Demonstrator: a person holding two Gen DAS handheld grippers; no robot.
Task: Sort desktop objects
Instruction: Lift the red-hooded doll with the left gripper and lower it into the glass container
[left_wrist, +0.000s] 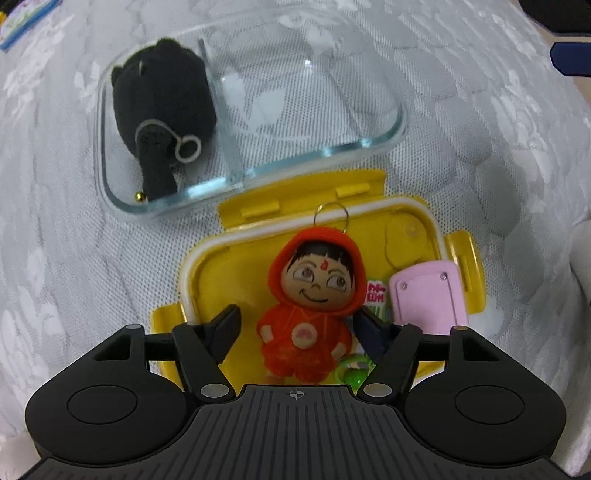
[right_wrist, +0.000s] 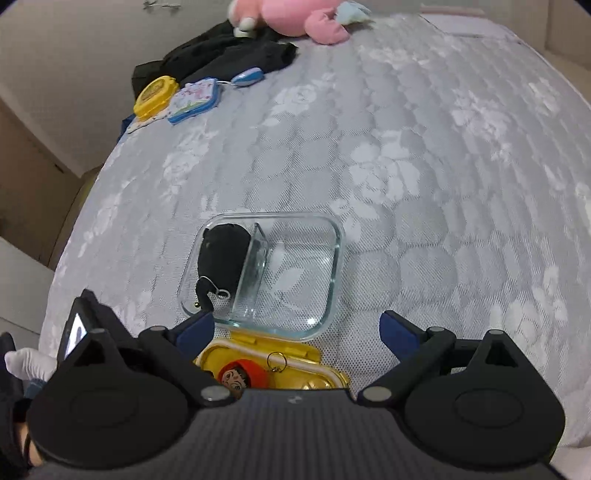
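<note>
A small doll in an orange hooded suit lies face up in an open yellow box, its key ring toward the box's hinge. My left gripper points straight down over it, open, one finger on each side of the doll's body; a strip of yellow shows between the left finger and the doll. Behind the box stands a divided glass container with a black plush charm in its left compartment. My right gripper hangs wide open and empty above the box and the container; the doll peeks out below it.
A pink flat piece and a green trinket also lie in the box. Far back on the grey floral cover are a yellow lid, a blue-rimmed tin, black clothes and a pink plush. A gloved hand shows at left.
</note>
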